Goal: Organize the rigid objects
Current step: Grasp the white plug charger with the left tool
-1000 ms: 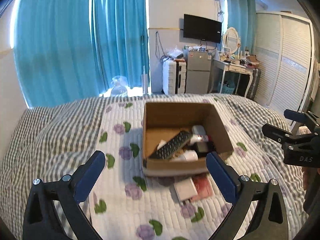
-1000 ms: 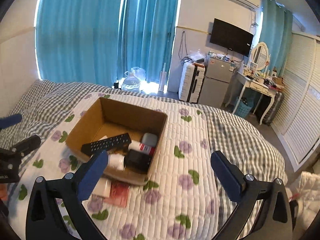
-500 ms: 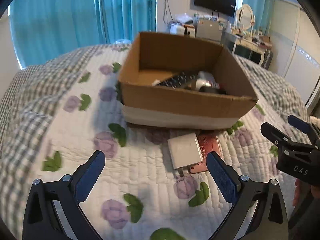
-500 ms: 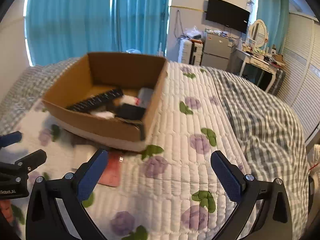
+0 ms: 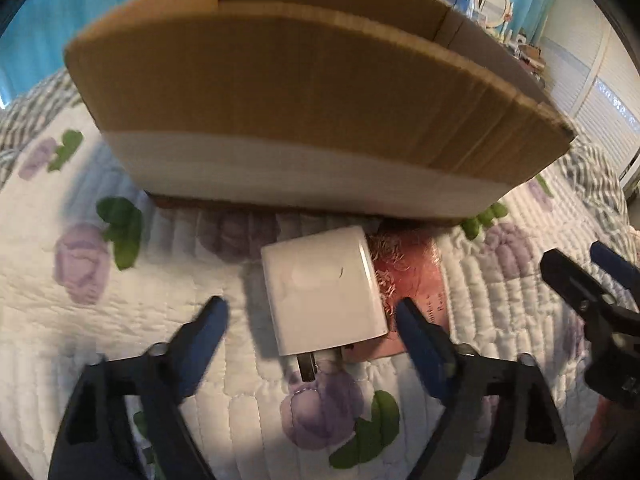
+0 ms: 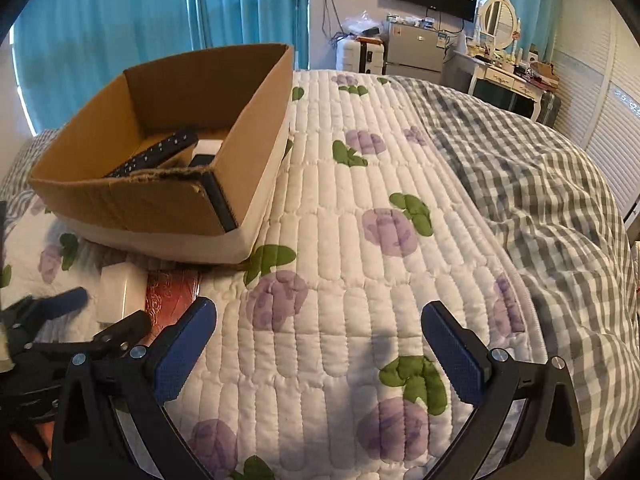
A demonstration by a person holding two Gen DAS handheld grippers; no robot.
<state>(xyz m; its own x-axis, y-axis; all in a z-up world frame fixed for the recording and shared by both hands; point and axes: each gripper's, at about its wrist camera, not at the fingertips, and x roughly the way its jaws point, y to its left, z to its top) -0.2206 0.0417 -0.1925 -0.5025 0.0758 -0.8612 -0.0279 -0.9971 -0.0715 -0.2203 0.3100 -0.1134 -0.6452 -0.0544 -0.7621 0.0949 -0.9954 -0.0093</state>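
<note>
Your left gripper [image 5: 310, 316] is low over the quilt [image 6: 360, 240] w/ the charger [image 5: 324, 292] between its jaws; jaws closing but pads not yet on it, nothing held; gaps show on both sides. Charger lies flat just in front of the box [image 5: 300, 92], prongs toward you, its right edge overlapping the red card [image 5: 416, 272].

Handling, my read: charger is a stiff plastic block, light, smooth and prob. a bit slippery; won't crush, so you can squeeze firmly. Take it across the two long side faces, mid-body, pads flat; stay off the prongs and the rounded corners, where it could squirt out. Quilt is soft, so it may sink or tip as pads come in; keep the right finger [image 5: 420, 340] from snagging the card; thin and flat, that one will be harder to lift and may need an edge pick.

Your right gripper [image 6: 318, 356] is wide open, empty, over bare quilt, well apart from the box.
</note>
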